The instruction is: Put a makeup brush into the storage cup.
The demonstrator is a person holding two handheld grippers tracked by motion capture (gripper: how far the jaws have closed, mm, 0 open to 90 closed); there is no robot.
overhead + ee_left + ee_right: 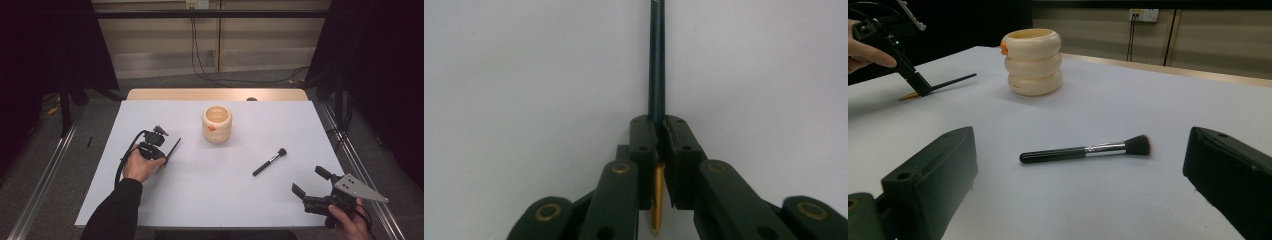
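Fingers pinch pen, pointing forward.

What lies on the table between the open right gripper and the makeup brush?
Nothing: in the right gripper view the stretch of white table from the right gripper to the makeup brush is bare, its jaws spread wide.

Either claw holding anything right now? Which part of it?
Left claw is shut on the dark pen, near its gold-tipped end, long shaft sticking out ahead. Right claw is open, holding nothing; the makeup brush lies free.
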